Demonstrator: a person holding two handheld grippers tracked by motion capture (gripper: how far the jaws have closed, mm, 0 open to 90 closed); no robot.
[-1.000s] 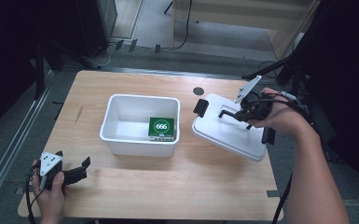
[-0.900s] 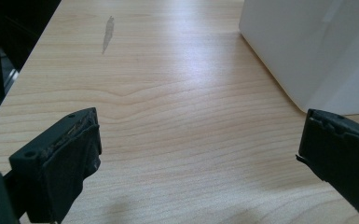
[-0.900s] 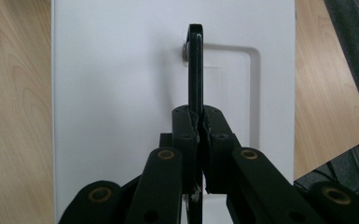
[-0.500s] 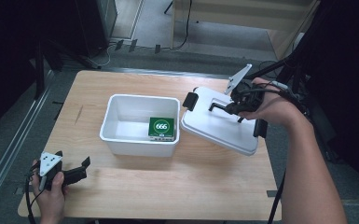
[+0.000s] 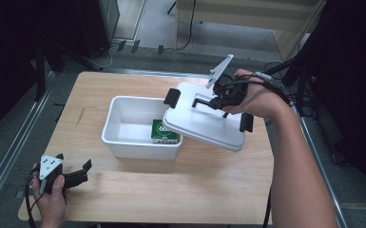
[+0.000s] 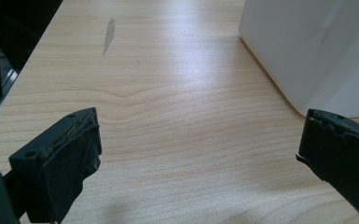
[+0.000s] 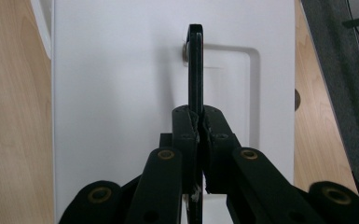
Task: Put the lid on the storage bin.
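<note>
Lab: black curtains (image 5: 356, 71), floor cables (image 5: 109, 52)

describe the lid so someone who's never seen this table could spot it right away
On the wooden table stands an open white bin with a green packet inside. The lid hangs tilted over the bin's right edge, held by its black handle in the right gripper. Flat and white, it alone carries black clips at its ends.
</note>
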